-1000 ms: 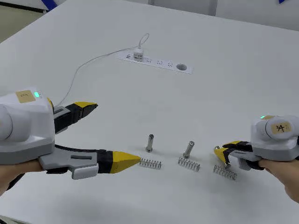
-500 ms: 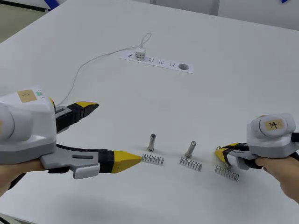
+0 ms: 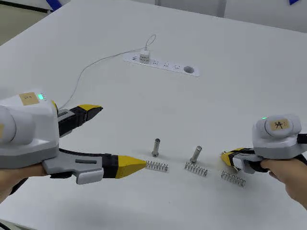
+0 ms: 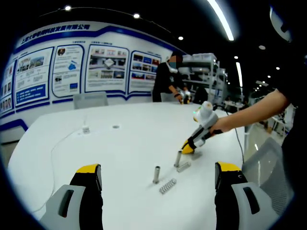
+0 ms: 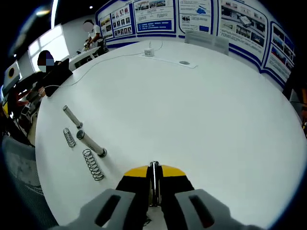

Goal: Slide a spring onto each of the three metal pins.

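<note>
Two pins (image 3: 156, 146) on table (image 3: 240, 86) — spring (image 3: 157, 166) before each; third spring (image 3: 233, 179) rightmost; power strip (image 3: 163, 64) behind.

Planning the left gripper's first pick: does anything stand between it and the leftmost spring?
Nothing visible does. The open left gripper faces the leftmost spring across bare table; the nearest pin stands just beyond the spring, not between.

Bright even light on white table (image 3: 225, 105), faint soft shadows under springs (image 3: 157, 166) on table, ceiling strips (image 4: 221, 20) glare above table, gripper views bend at edges, head view sharp
</note>
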### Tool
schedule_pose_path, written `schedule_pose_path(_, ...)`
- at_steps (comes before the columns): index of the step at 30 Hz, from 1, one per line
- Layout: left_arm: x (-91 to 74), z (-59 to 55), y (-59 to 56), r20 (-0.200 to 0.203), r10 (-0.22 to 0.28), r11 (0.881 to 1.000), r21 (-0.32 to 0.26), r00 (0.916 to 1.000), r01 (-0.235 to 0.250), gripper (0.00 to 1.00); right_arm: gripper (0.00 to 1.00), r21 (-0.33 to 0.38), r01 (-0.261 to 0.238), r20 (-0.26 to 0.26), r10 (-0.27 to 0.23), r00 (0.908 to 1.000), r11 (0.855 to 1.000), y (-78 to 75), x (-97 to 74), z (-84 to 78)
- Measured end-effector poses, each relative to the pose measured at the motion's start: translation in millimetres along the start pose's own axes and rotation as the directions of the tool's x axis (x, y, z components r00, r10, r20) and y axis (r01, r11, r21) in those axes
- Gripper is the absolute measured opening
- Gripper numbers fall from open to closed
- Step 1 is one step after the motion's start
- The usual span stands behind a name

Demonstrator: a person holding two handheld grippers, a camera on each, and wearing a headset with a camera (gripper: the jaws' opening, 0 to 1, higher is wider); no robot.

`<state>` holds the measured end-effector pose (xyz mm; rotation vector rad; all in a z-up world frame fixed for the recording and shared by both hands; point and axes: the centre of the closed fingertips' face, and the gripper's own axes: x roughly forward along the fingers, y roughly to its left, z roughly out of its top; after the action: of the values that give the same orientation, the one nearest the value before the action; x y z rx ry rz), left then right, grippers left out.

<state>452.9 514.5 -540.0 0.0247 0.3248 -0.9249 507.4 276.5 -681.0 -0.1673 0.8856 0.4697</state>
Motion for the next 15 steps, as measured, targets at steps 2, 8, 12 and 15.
schedule_pose_path(2,-0.2,-0.1,-0.3,-0.002,0.000,1.000,0.001,1.0000,0.000,1.00,0.09,0.009,0.001,-0.002,-0.001,1.0000,1.000,-0.1,0.4,-0.1)
schedule_pose_path(8,-1.0,1.4,-0.5,0.001,0.002,1.000,0.004,1.0000,-0.002,1.00,0.08,0.008,0.005,-0.008,-0.005,1.0000,1.000,0.8,0.0,-0.9)
schedule_pose_path(12,-1.5,2.1,-0.9,0.003,0.002,1.000,0.003,1.0000,-0.002,1.00,0.08,0.008,0.004,-0.003,-0.004,1.0000,1.000,1.7,-1.2,-0.6)
schedule_pose_path(15,-1.7,2.1,-1.4,0.003,0.002,1.000,0.004,1.0000,-0.002,1.00,0.08,0.009,0.003,0.001,-0.003,1.0000,1.000,2.6,-3.3,-0.2)
